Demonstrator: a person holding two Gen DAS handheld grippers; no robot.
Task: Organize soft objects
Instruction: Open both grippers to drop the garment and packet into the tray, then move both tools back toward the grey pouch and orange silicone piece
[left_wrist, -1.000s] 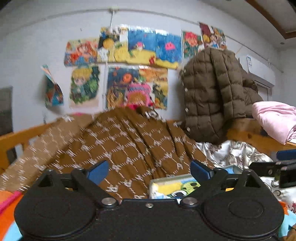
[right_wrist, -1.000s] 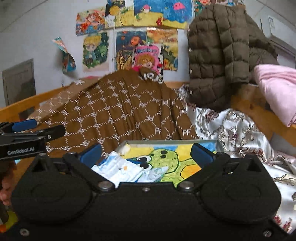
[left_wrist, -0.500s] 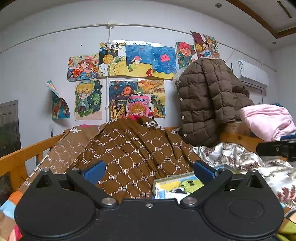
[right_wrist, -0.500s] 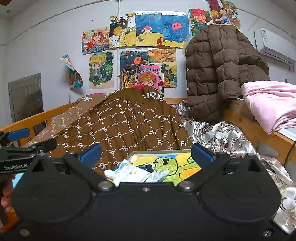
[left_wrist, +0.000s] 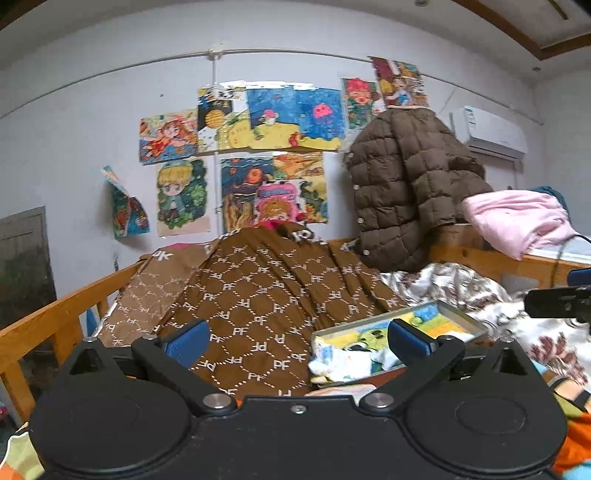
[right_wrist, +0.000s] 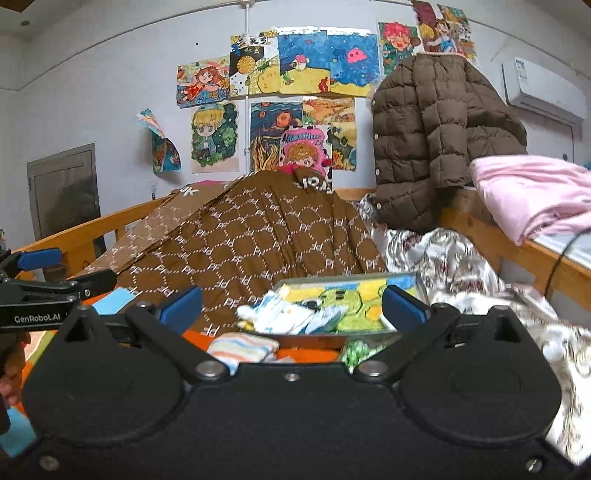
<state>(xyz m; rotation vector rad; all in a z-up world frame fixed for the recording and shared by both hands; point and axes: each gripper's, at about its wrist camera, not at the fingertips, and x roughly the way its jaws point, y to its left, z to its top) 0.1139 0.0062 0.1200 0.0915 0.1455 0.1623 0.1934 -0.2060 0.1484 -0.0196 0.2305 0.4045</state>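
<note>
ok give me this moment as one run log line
left gripper: open, empty | right gripper: open, empty | white socks: on picture tray | striped cloth: before tray, ungrasped

Quilt (right_wrist: 258, 243): matt brown cloth, printed pattern.
Jacket (right_wrist: 424, 140): puffy quilted fabric, slight sheen.
Sheet (right_wrist: 443, 258): glossy satin.
Bed rail (left_wrist: 55, 317): smooth varnished wood.
Gripper (right_wrist: 291, 310): matt black plastic, blue pads.
Drawings (right_wrist: 314, 62): paper.

Even, soft indoor light, moderately bright; no hard shadows, no glare. Strong fisheye bend: wall pipe (left_wrist: 110, 74) bows, corners darken. Motion blur on floral sheet (right_wrist: 554, 332) at right edge. Black tool bodies in foreground underexposed, detail lost.
</note>
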